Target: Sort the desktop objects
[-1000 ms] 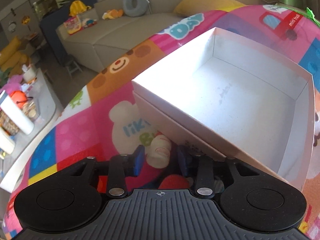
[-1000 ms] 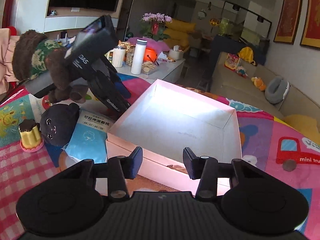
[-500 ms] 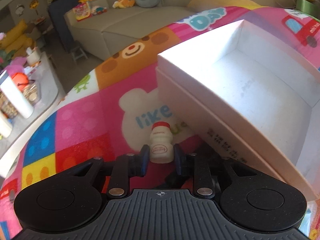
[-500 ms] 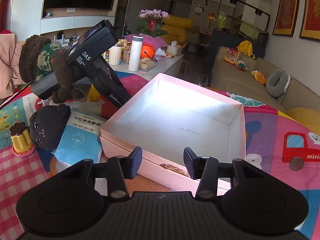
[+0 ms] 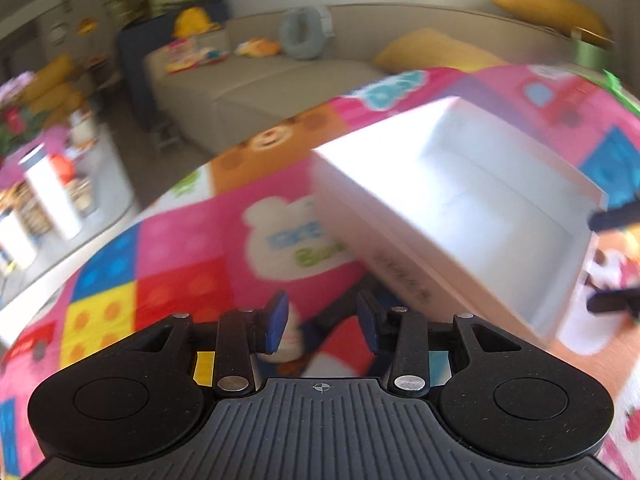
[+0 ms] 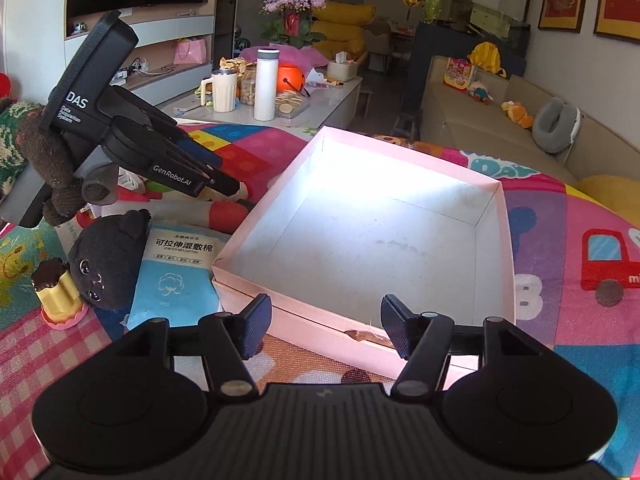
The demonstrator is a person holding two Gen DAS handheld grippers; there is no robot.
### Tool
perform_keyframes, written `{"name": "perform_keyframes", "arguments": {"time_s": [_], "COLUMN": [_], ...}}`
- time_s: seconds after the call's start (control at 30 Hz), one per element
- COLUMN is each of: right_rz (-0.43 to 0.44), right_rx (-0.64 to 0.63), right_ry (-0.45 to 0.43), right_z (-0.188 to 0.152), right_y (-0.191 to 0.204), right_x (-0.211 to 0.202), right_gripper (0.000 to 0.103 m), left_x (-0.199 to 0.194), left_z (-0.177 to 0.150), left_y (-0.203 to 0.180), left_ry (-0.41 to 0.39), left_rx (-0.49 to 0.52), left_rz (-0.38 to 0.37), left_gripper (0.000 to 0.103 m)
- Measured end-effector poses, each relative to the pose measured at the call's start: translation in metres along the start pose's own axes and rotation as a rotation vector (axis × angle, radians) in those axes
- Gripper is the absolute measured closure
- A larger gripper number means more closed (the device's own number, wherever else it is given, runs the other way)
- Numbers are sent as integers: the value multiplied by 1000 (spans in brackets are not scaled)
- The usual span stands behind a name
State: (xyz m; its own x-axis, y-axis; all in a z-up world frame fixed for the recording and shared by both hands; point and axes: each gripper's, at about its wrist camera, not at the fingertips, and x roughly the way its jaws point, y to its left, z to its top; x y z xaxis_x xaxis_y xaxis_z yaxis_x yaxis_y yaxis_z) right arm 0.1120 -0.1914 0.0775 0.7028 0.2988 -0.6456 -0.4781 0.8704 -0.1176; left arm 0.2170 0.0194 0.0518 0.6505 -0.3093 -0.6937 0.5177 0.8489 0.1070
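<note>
Pale pink open cardboard box (image 6: 400, 172) on table (image 6: 560, 340): empty. Black plush bear (image 6: 106, 256) and blue wet-cotton packet (image 6: 176, 276) lie beside it, unsorted. Left gripper (image 5: 322, 316) jaws narrow, load unclear through blur. Right gripper (image 6: 326, 328) jaws opening, nothing between.

The box (image 6: 372, 240) is pale pink outside and white inside, on a mat (image 6: 568, 216) of pink, red, blue and yellow squares with a red truck and a bear face. At the mat's left edge lie a black plush cat (image 6: 106, 258), a blue-and-white wipes pack (image 6: 176, 276) and a yellow pudding toy (image 6: 58, 298) with a brown top on a pink base. Both claws are black with dark blue pads (image 5: 276, 320).
</note>
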Motion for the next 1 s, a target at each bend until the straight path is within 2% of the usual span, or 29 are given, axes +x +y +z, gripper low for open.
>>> {"name": "perform_keyframes", "arguments": {"time_s": [0.07,0.23,0.3,0.37,0.43,0.67,0.8,0.87,0.93,0.97,1.0], "right_rz": [-1,-2,8,14,9,10,-2,-12,-16,-22,-32], "right_rx": [-4,-87,-116,-124,-111,-74,-37,-12,9,16,22], "right_ry": [-23,-58,-67,-69,-62,-90,-91,-81,-77,-83,-93], "right_z": [-1,-2,-2,-1,2,0,-10,-13,-16,-18,-21], "right_y": [-1,5,7,8,7,2,-4,-8,-10,-10,-11], "right_x": [-13,-33,-34,-29,-20,-22,-31,-32,-34,-37,-40], "right_gripper": [42,42,42,42,42,42,41,41,41,38,36], "left_x": [14,50,60,61,58,35,18,9,-8,-18,-28], "left_z": [2,11,10,10,10,-11,-24,-29,-32,-32,-32], "left_y": [-4,12,6,0,3,14,15,22,27,27,25], "left_ry": [41,124,144,151,169,202,235,247,207,181,151], "left_rx": [55,-37,-9,29,23,-2,33,1,-60,-91,-112], "left_rz": [-47,-93,-91,-74,-67,39,171,205,169,152,146], "left_gripper": [60,61,59,61,63,66,70,70,63,47,39]}}
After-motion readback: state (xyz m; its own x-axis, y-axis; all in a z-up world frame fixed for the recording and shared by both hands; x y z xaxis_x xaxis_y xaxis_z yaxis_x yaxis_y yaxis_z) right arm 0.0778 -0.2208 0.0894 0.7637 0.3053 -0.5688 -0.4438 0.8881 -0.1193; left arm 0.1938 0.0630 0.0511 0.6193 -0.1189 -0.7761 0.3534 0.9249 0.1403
